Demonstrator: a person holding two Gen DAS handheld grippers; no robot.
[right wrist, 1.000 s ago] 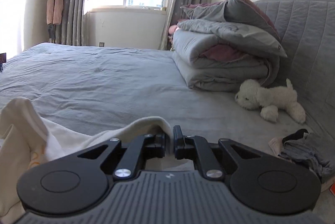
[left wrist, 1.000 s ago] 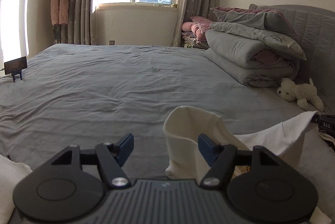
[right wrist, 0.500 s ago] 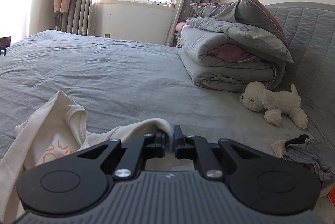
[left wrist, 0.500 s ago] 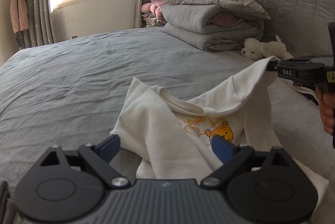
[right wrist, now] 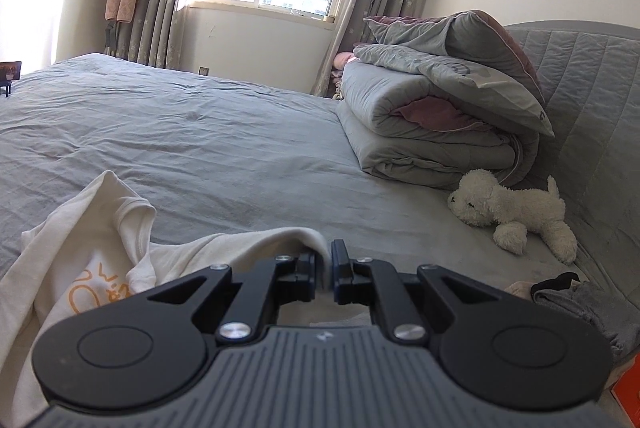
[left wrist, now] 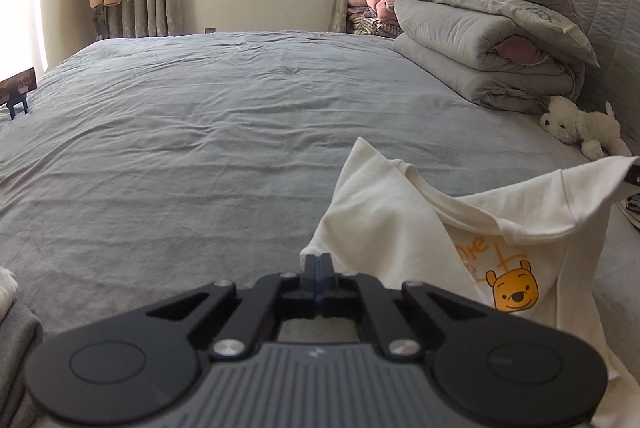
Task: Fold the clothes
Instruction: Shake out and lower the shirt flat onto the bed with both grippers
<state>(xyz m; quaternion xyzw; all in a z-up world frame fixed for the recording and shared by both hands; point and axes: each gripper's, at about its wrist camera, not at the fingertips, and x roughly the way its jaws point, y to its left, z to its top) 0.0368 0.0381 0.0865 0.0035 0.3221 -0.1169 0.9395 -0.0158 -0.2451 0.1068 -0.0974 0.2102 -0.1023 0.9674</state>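
Observation:
A white T-shirt point(left wrist: 400, 228) with a yellow bear print point(left wrist: 514, 294) lies half lifted on the grey bed point(left wrist: 200, 147). My left gripper point(left wrist: 317, 263) is shut, its tips pinching the shirt's near left corner. My right gripper point(right wrist: 325, 264) is shut on a fold of the shirt's point(right wrist: 80, 240) edge, with cloth draped over its left finger. In the left wrist view the shirt's far right corner is held up at the frame's edge by the right gripper's tip point(left wrist: 634, 179). The shirt hangs slack between the two grips.
Folded grey and pink duvets point(left wrist: 480, 39) are stacked by the quilted headboard, with a white plush dog point(right wrist: 508, 207) beside them. Loose grey clothes point(right wrist: 580, 296) lie at the right. A small dark stand point(left wrist: 18, 91) sits at the bed's left edge. Curtains and a window stand behind.
The left gripper's jaws went from wide open around the shirt to shut at its corner, and it dropped lower and swung left. The right gripper kept its grip and rolled slightly.

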